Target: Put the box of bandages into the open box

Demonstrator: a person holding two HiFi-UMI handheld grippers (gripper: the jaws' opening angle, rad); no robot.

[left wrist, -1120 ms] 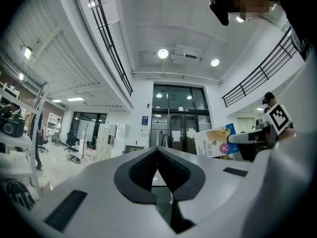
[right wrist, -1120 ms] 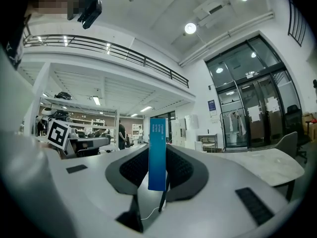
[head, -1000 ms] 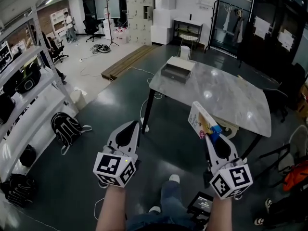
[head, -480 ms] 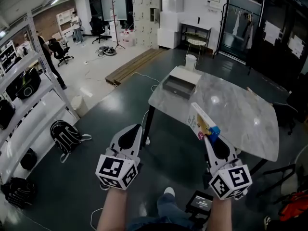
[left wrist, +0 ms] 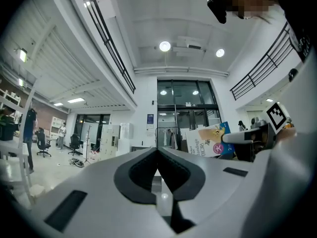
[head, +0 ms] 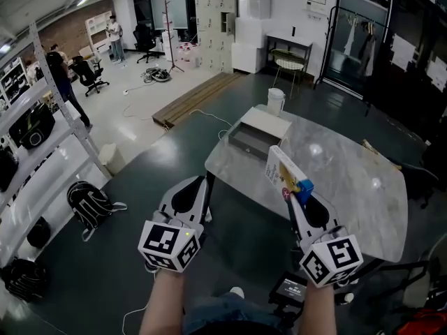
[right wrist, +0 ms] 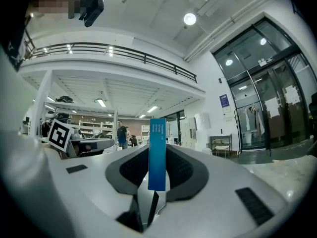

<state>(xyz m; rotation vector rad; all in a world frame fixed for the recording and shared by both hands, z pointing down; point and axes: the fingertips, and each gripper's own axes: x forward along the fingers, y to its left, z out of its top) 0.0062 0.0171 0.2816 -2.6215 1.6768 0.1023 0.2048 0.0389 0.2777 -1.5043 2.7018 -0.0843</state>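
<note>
Head view first: the right gripper (head: pixel 298 192) has its jaws pinched on the lower end of the box of bandages (head: pixel 283 174). The box is up in the air, its long axis rising out of the jaws and leaning away to the left, and nothing of it touches the surface (head: pixel 349 187). The open box (head: pixel 253 139) sits by the far-left corner of the surface, ahead of those jaws and a little to the left, mouth up. The surface between its near edge and the open box is bare, so by our reckoning the carry is forward and slightly left, then down into the mouth. The left gripper (head: pixel 200 184) hangs over the floor, off the surface's left edge, and the right is clearly the nearer one.

Left gripper view now: the jaws (left wrist: pixel 158 157) are pressed together with nothing between them. Off to the right we see the box of bandages (left wrist: pixel 210 140) broadside, held up by the other gripper.

Right gripper view: the box of bandages (right wrist: pixel 157 152) shows edge-on, a thin blue strip standing upright between the two pads, which press on its flat faces. We cannot find the open box from here.
</note>
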